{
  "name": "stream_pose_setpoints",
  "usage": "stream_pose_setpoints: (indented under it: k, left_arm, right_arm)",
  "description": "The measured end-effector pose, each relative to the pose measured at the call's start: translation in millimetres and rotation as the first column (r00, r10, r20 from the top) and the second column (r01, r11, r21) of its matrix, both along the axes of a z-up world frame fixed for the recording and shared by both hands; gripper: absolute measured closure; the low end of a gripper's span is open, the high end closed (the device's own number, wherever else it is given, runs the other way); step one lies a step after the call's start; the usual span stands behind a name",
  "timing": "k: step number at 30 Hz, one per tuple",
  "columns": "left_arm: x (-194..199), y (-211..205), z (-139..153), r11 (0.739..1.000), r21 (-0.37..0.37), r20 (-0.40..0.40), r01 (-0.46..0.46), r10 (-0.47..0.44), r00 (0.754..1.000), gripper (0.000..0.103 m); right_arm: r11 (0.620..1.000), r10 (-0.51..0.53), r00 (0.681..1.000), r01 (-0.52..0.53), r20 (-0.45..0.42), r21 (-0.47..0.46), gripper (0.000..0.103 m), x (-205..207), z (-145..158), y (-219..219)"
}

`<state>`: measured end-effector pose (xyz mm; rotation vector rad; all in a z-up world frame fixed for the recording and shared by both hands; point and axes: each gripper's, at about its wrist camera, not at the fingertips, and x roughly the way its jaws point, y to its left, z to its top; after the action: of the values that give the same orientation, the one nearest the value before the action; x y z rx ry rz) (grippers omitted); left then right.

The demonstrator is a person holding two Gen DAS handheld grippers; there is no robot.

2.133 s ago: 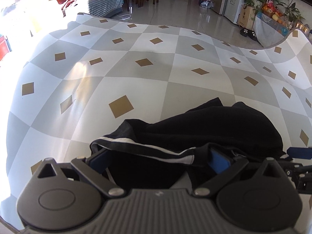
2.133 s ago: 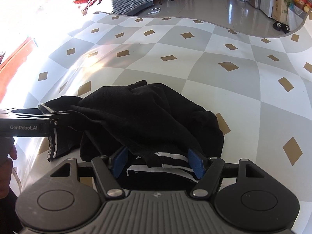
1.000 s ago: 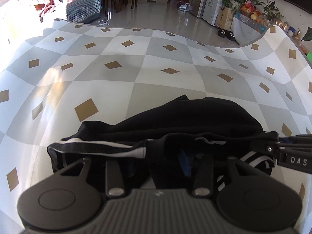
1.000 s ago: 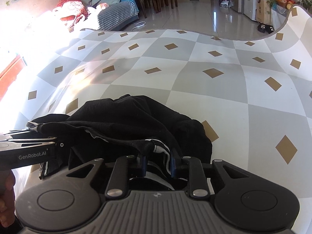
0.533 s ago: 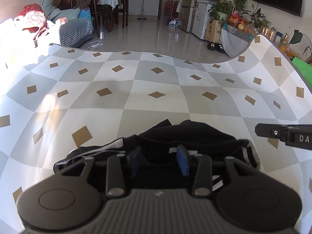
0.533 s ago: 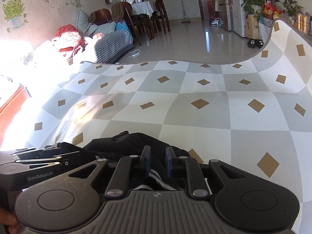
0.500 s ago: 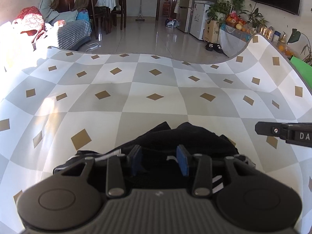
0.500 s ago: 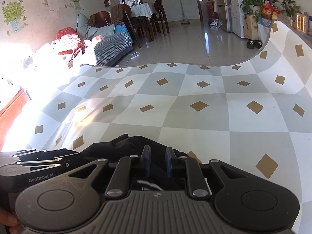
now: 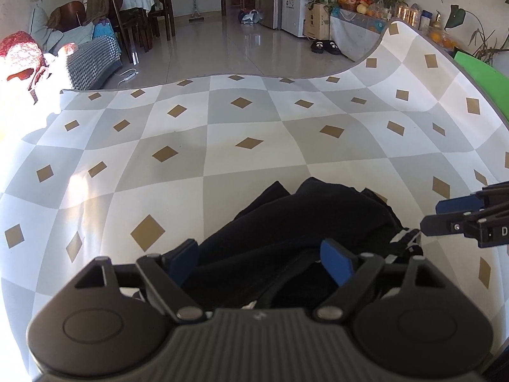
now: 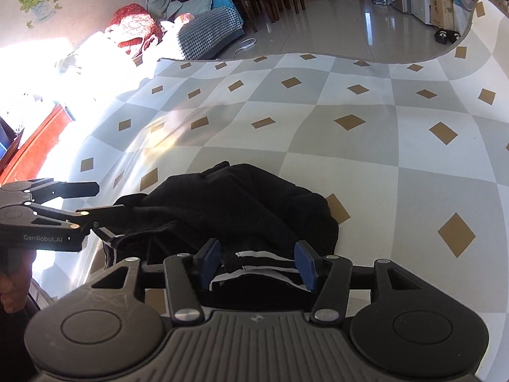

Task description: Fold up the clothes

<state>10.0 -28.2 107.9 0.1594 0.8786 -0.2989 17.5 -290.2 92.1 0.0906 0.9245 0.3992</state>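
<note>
Black garment [image 9: 305,222] is bunched in a rumpled heap on the checkered cloth [image 9: 222,146], near its front edge, right under my two grippers. The heap's long axis runs roughly left to right across the front edge; a narrower lobe of fabric points away toward the far edge. Soft matte knit, thick folds, with white stripe trim [image 10: 254,254] showing at the near hem and again at the right end of the heap in the left wrist view. My left gripper [image 9: 261,259] is spread wide, blue pads on either side of the near folds, nothing pinched between them. My right gripper [image 10: 256,261] is also spread wide, pads straddling the striped hem, not clamping it. A hand [image 10: 12,289] holds the left gripper's body at the left edge of the right wrist view. The cloth is smooth, grey and white squares with tan diamonds, sun glare along its left side.
</note>
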Motion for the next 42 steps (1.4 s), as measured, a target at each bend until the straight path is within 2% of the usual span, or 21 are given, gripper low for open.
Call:
stream_pose_setpoints:
  k: [6, 8, 13, 18, 27, 29, 30, 34, 35, 40, 42]
  left_arm:
    - [-7, 11, -18, 0.996, 0.058, -0.065, 0.073, -0.069, 0.995, 0.01]
    - [-10, 11, -23, 0.991, 0.068, -0.079, 0.117, -0.112, 0.991, 0.006]
    - [-16, 0, -39, 0.968, 0.128, -0.097, 0.214, -0.203, 0.974, 0.005]
    - [-6, 2, -51, 0.957, 0.185, -0.094, 0.224, -0.21, 0.973, 0.005]
    - [12, 3, -67, 0.934, 0.22, -0.113, 0.282, -0.262, 0.958, 0.01]
    - [16, 1, -71, 0.932, 0.228, -0.116, 0.281, -0.261, 0.958, 0.014]
    - [19, 1, -72, 0.935, 0.223, -0.125, 0.276, -0.253, 0.959, 0.02]
    - [27, 5, -71, 0.956, 0.163, -0.153, 0.244, -0.22, 0.963, 0.04]
    - [28, 6, -69, 0.96, 0.146, -0.152, 0.237, -0.215, 0.965, 0.042]
    - [31, 7, -61, 0.977, 0.108, -0.12, 0.184, -0.171, 0.978, 0.058]
    - [33, 8, -55, 0.983, 0.095, -0.097, 0.159, -0.15, 0.984, 0.061]
  right_arm:
    - [0.98, 0.142, 0.99, -0.141, -0.003, -0.143, 0.049, -8, -14, 15]
    - [0.977, 0.153, 0.988, -0.151, -0.002, -0.153, 0.049, -6, -17, 20]
    - [0.968, 0.179, 0.984, -0.176, -0.001, -0.178, 0.049, 0, -25, 30]
    - [0.958, 0.205, 0.979, -0.201, -0.001, -0.203, 0.049, 6, -33, 41]
    - [0.956, 0.197, 0.98, -0.198, -0.022, -0.219, 0.048, 21, -46, 46]
    - [0.956, 0.19, 0.981, -0.191, -0.03, -0.223, 0.048, 25, -50, 47]
    - [0.958, 0.184, 0.982, -0.186, -0.029, -0.22, 0.048, 26, -50, 47]
    - [0.964, 0.164, 0.986, -0.166, -0.028, -0.207, 0.048, 32, -52, 46]
    - [0.967, 0.155, 0.988, -0.157, -0.026, -0.2, 0.049, 32, -52, 45]
    - [0.976, 0.121, 0.993, -0.119, 0.0, -0.18, 0.069, 35, -46, 43]
    - [0.981, 0.107, 0.994, -0.102, 0.025, -0.166, 0.074, 35, -40, 42]
